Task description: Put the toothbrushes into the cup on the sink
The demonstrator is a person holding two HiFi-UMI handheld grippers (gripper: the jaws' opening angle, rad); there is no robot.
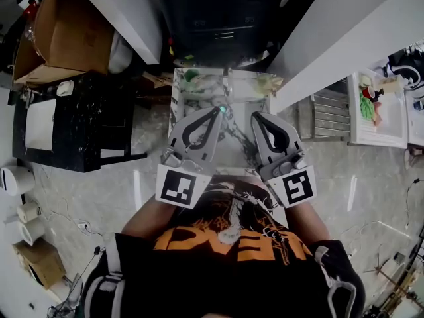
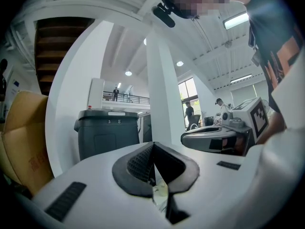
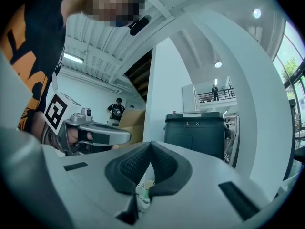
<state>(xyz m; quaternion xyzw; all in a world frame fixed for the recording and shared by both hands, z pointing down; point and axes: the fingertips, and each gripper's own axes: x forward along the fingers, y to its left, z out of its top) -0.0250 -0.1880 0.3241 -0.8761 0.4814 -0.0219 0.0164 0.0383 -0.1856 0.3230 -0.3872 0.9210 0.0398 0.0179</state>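
Marble-veined white sink sits straight below me, with both claws held level over it, side by side. The left claw has its jaws together, pads meeting, and I see nothing between them in the left gripper view. The right claw has its jaws together too, pads touching, empty. A teal thing shows right at the left claw's tip in the head view, too small to tell if it's a toothbrush. A green item lies at the sink's back left corner and a pale item at back right; I can't tell which is the cup. Black shirt with orange print fills the bottom. Black table stands left of the sink, cardboard box beyond it. Dark grey bin is ahead in both gripper views, beside a white column.
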